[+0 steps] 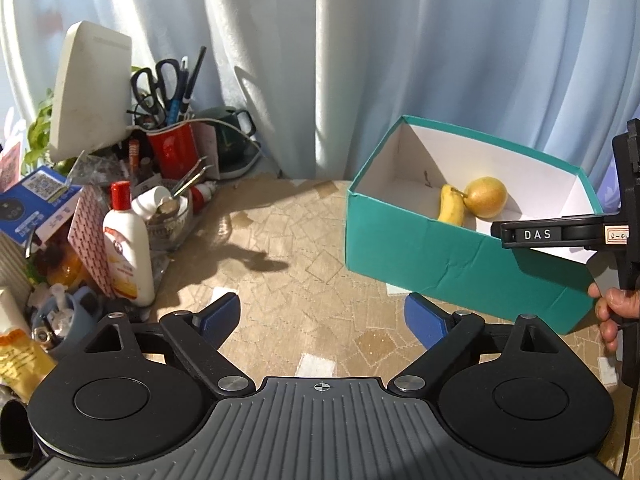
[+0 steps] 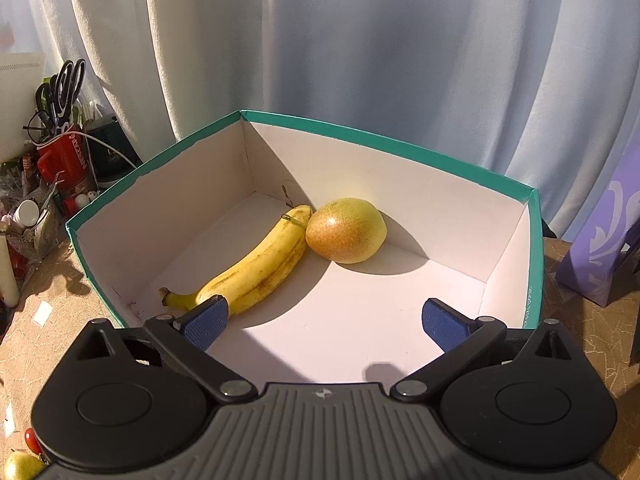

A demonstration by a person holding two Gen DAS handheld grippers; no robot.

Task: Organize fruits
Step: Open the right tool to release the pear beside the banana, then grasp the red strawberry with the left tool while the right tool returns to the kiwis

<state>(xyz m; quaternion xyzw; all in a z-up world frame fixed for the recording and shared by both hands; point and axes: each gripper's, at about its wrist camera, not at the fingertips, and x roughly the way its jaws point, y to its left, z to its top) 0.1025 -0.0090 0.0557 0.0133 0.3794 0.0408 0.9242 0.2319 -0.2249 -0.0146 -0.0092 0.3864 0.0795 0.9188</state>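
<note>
Right hand-held gripper (image 2: 324, 320) open above box (image 2: 400, 148); banana (image 2: 256, 268) beside left pad.

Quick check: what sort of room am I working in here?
Probably a home desk by a window: pale curtains behind, a red cup of scissors and pens, toiletry bottles, a patterned tablecloth.

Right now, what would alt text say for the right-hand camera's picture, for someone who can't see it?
A banana and a pear lie touching on the white floor of an open teal box. The right gripper hovers over the box, blue pads apart and empty. Pale curtains hang behind; a cluttered red cup stands at left.
</note>
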